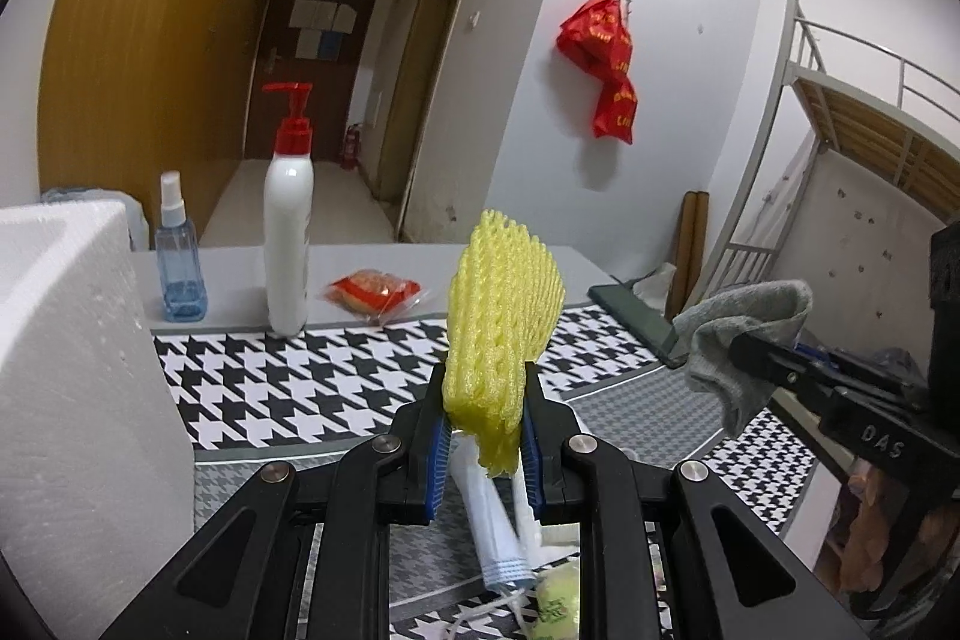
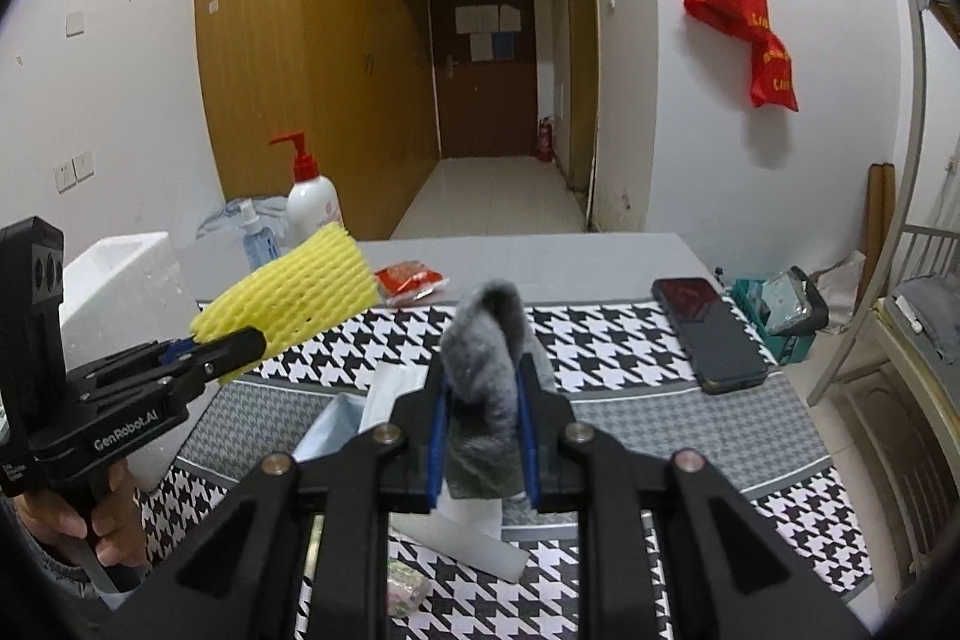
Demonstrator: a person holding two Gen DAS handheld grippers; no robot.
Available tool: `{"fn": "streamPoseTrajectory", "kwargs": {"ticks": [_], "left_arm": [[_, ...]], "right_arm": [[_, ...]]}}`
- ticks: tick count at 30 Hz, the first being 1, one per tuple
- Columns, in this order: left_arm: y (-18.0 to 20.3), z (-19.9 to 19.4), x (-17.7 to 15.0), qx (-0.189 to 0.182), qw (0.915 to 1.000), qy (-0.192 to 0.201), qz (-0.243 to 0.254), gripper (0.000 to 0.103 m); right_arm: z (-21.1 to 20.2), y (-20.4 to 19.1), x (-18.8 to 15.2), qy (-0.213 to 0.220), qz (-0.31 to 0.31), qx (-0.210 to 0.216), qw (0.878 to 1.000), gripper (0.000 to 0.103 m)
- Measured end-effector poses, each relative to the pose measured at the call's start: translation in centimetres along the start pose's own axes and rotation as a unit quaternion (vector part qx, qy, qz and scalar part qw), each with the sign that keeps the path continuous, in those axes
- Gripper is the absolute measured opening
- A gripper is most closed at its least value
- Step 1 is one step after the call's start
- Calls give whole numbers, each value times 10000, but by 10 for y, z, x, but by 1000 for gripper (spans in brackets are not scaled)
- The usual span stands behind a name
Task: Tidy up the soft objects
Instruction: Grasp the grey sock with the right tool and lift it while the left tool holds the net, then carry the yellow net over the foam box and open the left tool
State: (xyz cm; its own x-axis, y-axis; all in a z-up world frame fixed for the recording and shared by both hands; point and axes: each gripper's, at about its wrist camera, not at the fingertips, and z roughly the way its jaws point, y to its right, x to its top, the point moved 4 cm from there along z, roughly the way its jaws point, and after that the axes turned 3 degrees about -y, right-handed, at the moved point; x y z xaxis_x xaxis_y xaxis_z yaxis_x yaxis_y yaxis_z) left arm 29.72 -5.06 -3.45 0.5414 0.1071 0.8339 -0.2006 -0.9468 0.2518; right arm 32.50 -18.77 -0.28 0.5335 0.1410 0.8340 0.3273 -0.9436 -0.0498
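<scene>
My left gripper is shut on a yellow foam fruit net, which stands up out of the jaws above the houndstooth tablecloth. The same yellow net sticks out of the left gripper at the left of the right wrist view. My right gripper is shut on a folded grey sock; that grey sock also hangs from the right gripper at the right of the left wrist view. Both are lifted off the table. A face mask lies below the left jaws.
A white foam box stands at the left. At the table's back are a blue spray bottle, a white pump bottle and a red snack packet. A dark phone lies right. A bunk bed frame stands beyond.
</scene>
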Motion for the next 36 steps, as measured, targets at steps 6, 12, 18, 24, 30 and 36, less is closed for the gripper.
{"fn": "streamPoseTrajectory", "kwargs": {"ticks": [6, 12, 18, 24, 30, 36], "left_arm": [[6, -19, 3, 15, 9998, 170, 113, 22], [8, -33, 4, 54, 9992, 290, 262, 22], [5, -45, 5, 91, 9990, 324, 287, 22], [4, -56, 6, 126, 9985, 390, 353, 22], [3, -66, 7, 186, 9979, 469, 408, 22], [-7, -81, 11, 326, 9971, 598, 352, 22]], "right_arm": [[-13, 0, -1, 125, 144, 81, 9998, 24], [-24, -7, -2, 246, 132, 111, 9995, 24], [-27, -15, -6, 293, 142, 206, 9993, 17], [-34, -24, -6, 371, 125, 295, 9988, 17], [-37, -33, -4, 425, 110, 349, 9984, 17], [-40, -47, 0, 519, 46, 449, 9976, 17]]}}
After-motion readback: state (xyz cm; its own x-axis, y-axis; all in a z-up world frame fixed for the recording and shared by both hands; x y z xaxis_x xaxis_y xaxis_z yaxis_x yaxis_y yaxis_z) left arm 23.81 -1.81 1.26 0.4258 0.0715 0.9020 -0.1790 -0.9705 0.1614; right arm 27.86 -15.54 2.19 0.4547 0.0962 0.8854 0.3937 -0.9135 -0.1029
